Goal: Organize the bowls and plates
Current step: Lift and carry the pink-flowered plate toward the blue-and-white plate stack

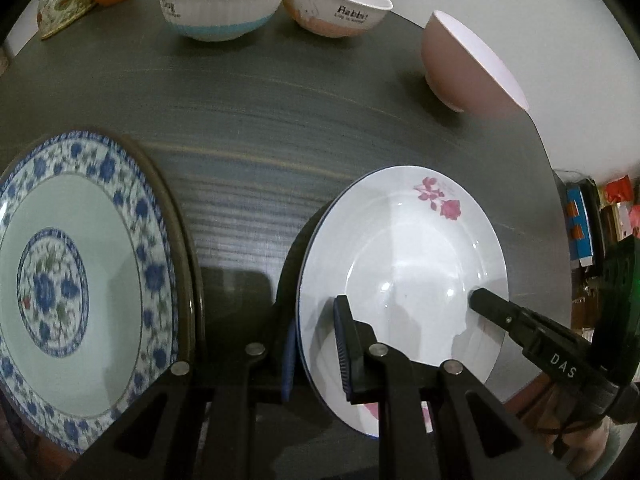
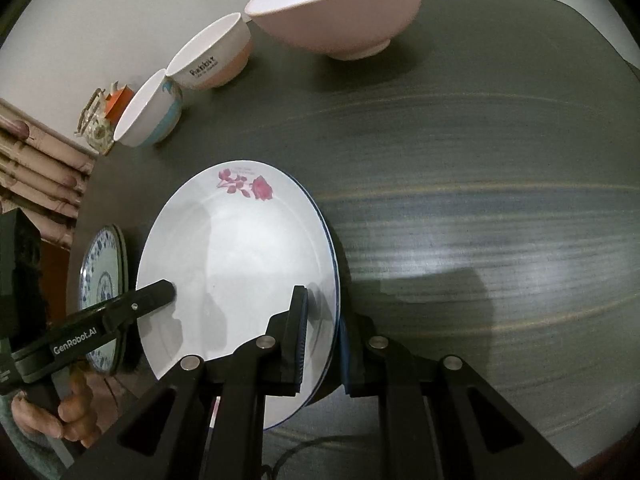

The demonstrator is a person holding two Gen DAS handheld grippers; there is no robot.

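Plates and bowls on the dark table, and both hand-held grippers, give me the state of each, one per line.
Rose plate: gripped at opposite rims by both grippers, with another plate's blue rim showing behind it.
Blue floral plate: flat on the table, not held.
Blue-banded bowl: upright, empty.
Rabbit bowl: upright, empty.
Pink bowl: upright, empty.
Left hand-held gripper: shut on the plate rim.
Right hand-held gripper: shut on the plate rim.

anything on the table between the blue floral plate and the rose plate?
Nothing: in the left wrist view, only bare dark tabletop separates the blue floral plate from the rose plate. Near the camera, the left gripper grips the rose plate's rim.
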